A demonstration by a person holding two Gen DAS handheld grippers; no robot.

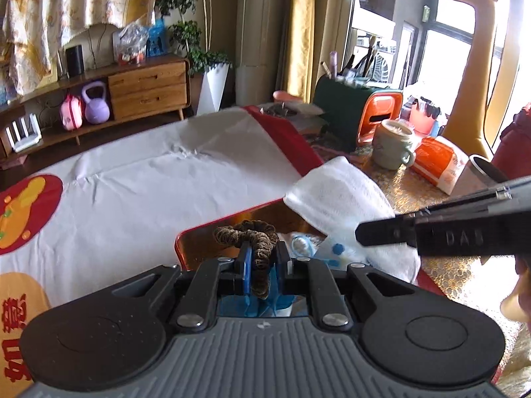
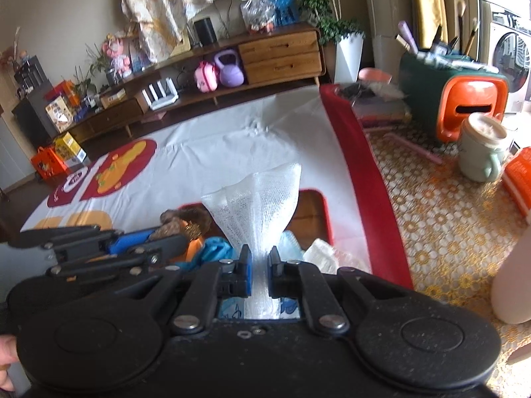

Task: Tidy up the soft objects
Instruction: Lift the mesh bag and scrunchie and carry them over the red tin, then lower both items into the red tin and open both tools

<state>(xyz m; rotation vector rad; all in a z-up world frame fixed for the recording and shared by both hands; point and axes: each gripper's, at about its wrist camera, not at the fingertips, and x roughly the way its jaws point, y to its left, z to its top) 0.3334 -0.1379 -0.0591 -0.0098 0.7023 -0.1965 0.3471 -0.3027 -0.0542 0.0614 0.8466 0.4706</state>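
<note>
Left gripper (image 1: pixel 262 258) closed on a brown scrunchie (image 1: pixel 255 232), which is pinched between the blue pads, its loop rising above and ahead of the fingertips and one end hanging down between them. Right gripper (image 2: pixel 260 258) closed on a white mesh cloth (image 2: pixel 257 199), gathered narrow at the jaws and fanning out upward beyond the tips. Both grippers are held over a red-rimmed tray (image 2: pixel 327 212) with a brown floor; light blue soft items (image 2: pixel 215 252) lie in it directly beneath and just ahead of the fingers. In the left wrist view the white cloth appears to the right of the scrunchie, with the right gripper's arm crossing in front of it. A white sheet with red border (image 1: pixel 149 179) spreads beyond the tray.
</note>
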